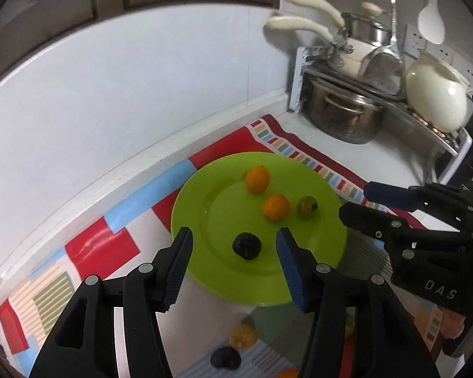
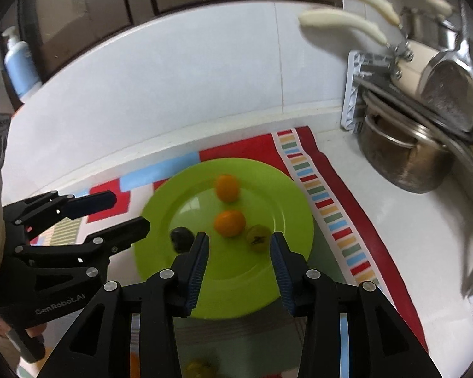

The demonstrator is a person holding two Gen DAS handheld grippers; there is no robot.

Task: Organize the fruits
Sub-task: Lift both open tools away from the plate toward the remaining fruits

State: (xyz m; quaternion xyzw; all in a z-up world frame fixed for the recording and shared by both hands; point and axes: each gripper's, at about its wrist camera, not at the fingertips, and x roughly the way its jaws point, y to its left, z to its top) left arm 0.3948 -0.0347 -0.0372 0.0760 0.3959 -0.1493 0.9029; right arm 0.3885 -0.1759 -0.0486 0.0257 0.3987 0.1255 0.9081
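Observation:
A lime green plate (image 1: 315,252) (image 2: 268,283) lies on a colourful mat. On it are two orange fruits (image 1: 257,178) (image 1: 275,207) (image 2: 227,187) (image 2: 229,223), a yellow-green fruit (image 1: 307,207) (image 2: 258,237) and a dark fruit (image 1: 246,245) (image 2: 181,238). My left gripper (image 1: 235,245) is open above the plate's near side, with the dark fruit between its fingers' line. My right gripper (image 2: 239,249) is open and empty above the plate; it also shows in the left wrist view (image 1: 353,201). Loose fruits lie below the plate: an orange one (image 1: 242,335), a dark one (image 1: 225,358), a yellow one (image 2: 201,368).
A patterned red, blue and white mat (image 1: 104,249) (image 2: 331,208) covers the white counter. A dish rack with a steel pot (image 1: 343,116) (image 2: 403,163), pans and a cream jug (image 1: 435,97) stands at the back right. A soap bottle (image 2: 19,63) stands at far left.

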